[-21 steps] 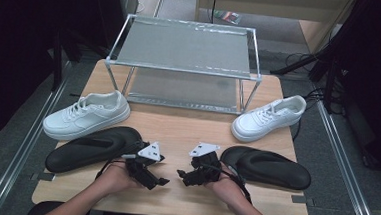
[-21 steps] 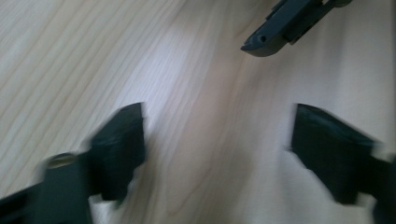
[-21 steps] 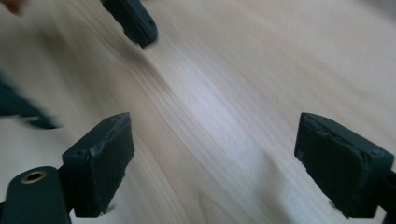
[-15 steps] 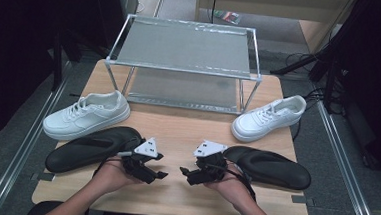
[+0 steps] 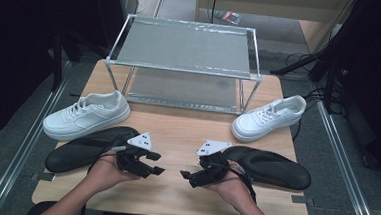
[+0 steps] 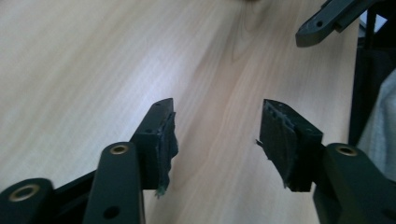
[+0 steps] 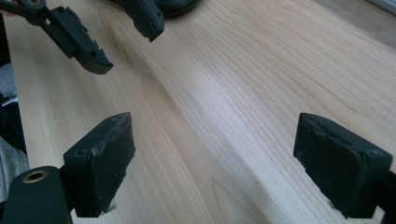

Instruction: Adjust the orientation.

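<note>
Nothing was moved yet. Both grippers, left [image 5: 156, 163] and right [image 5: 186, 177], hovered open and empty at lower centre, facing each other. 2 white shoes [image 5: 87, 114] [image 5: 269, 117] sat mid-frame before the empty rack [image 5: 184, 47].

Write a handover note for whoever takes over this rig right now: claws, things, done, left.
Left claw: open, nothing between its jaws, held low over the table near its front edge.
Right claw: open, nothing held, facing the left one.
Things: left white sneaker behind the left black insole; right white sneaker behind the right black insole. The wire rack stands at the back with both shelves bare.
Done: nothing handled yet.
Left: probably insoles into the sneakers, then the shoes onto the rack.
</note>
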Available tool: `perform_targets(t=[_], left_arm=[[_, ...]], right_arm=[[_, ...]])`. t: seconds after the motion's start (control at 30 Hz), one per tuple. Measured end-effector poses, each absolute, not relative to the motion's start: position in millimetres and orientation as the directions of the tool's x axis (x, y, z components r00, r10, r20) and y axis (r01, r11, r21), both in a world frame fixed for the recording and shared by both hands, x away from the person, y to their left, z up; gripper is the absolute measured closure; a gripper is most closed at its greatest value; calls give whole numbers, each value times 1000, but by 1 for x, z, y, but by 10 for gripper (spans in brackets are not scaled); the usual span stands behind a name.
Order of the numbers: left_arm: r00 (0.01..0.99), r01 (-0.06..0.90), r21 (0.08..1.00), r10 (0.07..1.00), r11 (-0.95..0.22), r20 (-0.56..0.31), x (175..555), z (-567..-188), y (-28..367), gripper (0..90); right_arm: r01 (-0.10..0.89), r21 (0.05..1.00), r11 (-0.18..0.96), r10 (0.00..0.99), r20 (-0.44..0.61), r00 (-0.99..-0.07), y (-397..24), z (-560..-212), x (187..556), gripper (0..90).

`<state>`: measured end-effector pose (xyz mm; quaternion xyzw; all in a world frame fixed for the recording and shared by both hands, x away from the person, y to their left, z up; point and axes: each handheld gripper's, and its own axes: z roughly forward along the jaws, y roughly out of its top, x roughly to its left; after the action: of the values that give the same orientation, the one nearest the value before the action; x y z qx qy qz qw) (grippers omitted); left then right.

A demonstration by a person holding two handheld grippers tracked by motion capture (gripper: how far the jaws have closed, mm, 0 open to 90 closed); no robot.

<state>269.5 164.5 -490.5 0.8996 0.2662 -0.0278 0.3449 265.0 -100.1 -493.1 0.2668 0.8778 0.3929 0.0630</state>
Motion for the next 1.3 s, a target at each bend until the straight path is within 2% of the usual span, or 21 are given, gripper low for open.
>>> perform_targets(t=[0.07,0.17,0.5,0.73,1.3], left_arm=[[828,549,569,492,-612,-269,271,-492,165,494],[827,548,568,497,-613,-262,271,-492,168,483],[837,519,612,501,-597,-221,261,-488,177,417],[831,526,615,508,-587,-225,259,-487,184,376],[828,527,632,513,-569,-228,257,-482,196,342]], right_arm=[[408,734,542,510,98,-854,-99,-492,265,180],[368,756,541,488,75,-870,-100,-489,266,287],[364,770,524,468,97,-878,-103,-483,275,413],[354,768,533,435,110,-894,-97,-484,277,413],[348,748,565,410,112,-905,-91,-485,277,415]])
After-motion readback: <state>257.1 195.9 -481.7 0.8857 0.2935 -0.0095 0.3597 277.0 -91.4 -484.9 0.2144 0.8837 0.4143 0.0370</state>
